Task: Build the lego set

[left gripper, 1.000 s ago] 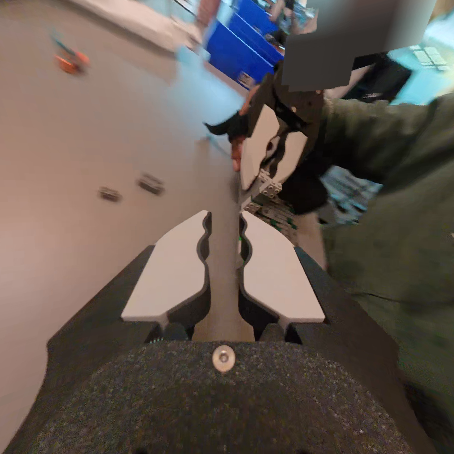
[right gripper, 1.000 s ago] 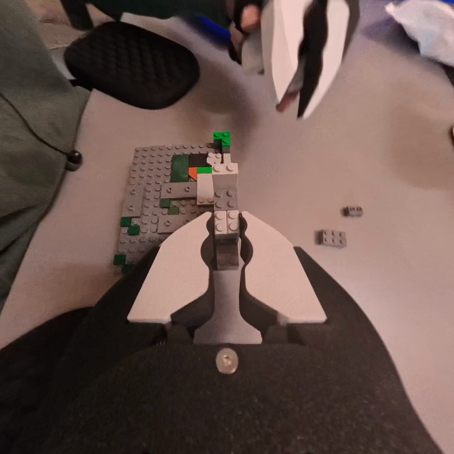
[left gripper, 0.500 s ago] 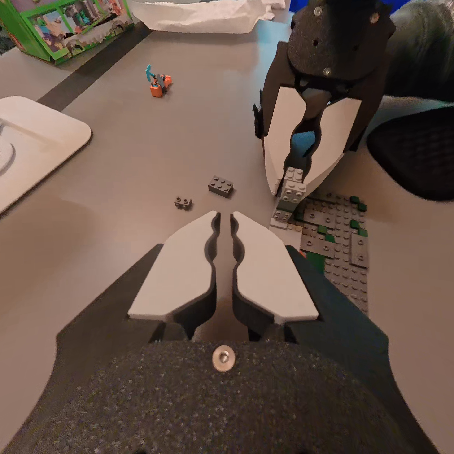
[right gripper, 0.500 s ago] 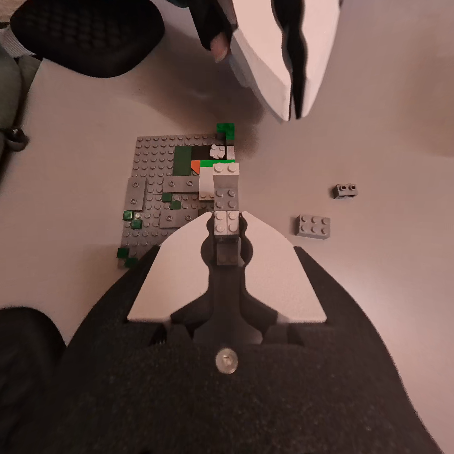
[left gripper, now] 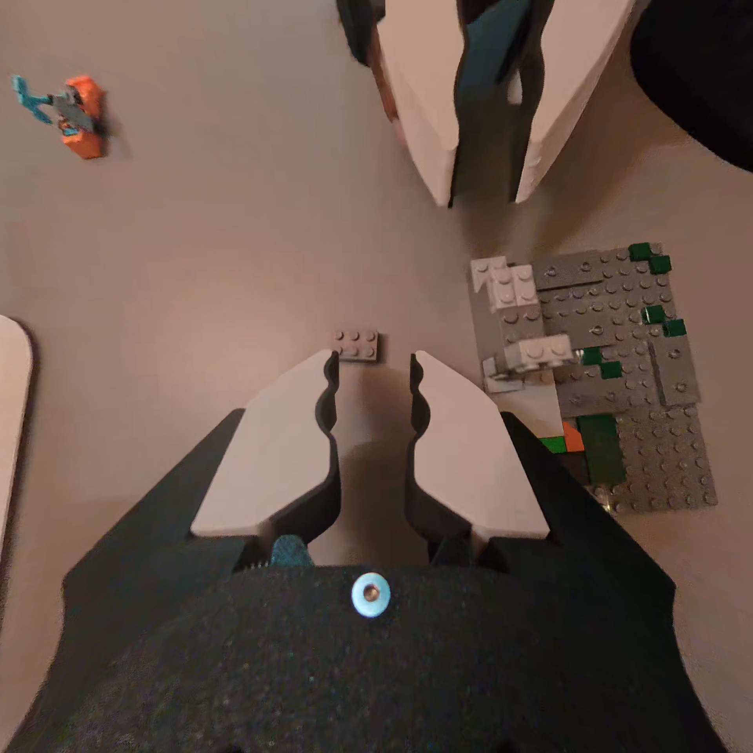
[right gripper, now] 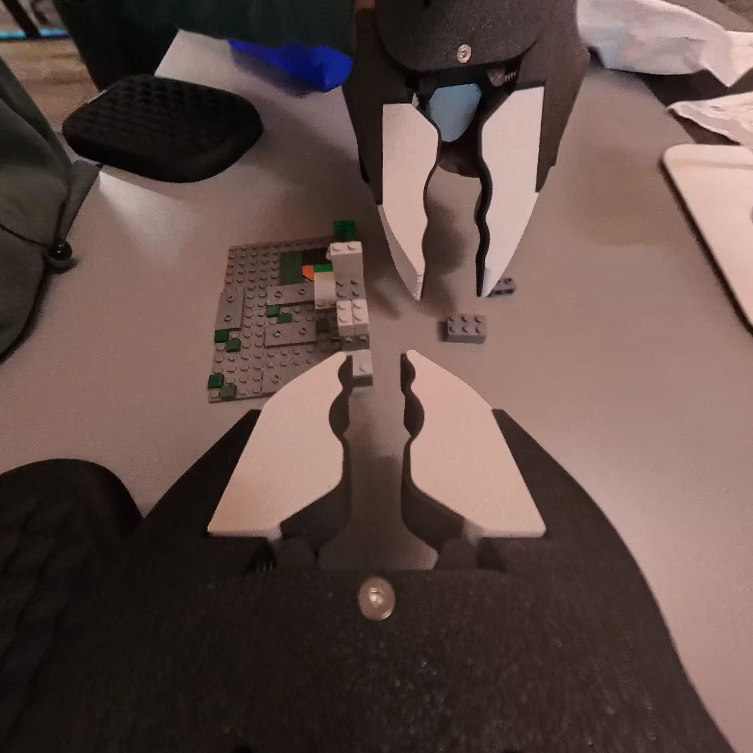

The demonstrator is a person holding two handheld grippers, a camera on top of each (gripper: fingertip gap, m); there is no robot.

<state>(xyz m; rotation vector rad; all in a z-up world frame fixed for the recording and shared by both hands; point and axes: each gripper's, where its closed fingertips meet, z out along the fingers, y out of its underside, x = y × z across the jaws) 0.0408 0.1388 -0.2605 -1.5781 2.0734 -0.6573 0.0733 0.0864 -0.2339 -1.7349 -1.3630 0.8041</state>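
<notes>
A grey baseplate (left gripper: pixel 672 460) with green tiles lies on the table, also in the right wrist view (right gripper: pixel 244 366). A light grey brick stack (left gripper: pixel 513 293) stands on its edge (right gripper: pixel 350 285). A loose grey 2x3 brick (left gripper: pixel 356 346) lies just ahead of my left gripper (left gripper: pixel 373 356), which is open and empty. In the right wrist view that gripper (right gripper: pixel 450 292) points down just behind the brick (right gripper: pixel 464 328). My right gripper (right gripper: pixel 375 356) is open and empty, at the stack's near end. It hangs open beyond the baseplate in the left wrist view (left gripper: pixel 481 199).
A small dark brick (right gripper: pixel 503 285) lies by the left fingertip. An orange and teal figure (left gripper: pixel 73 114) lies far left. A white tray (right gripper: pixel 713 212) sits at the table's side. A black padded armrest (right gripper: pixel 163 126) and crumpled white paper (right gripper: pixel 652 36) lie at the back. Left tips to right tips: about 7 cm.
My right gripper has let go of the grey stack, opened and pulled back. My left gripper has opened and come down close over the loose grey 2x3 brick.
</notes>
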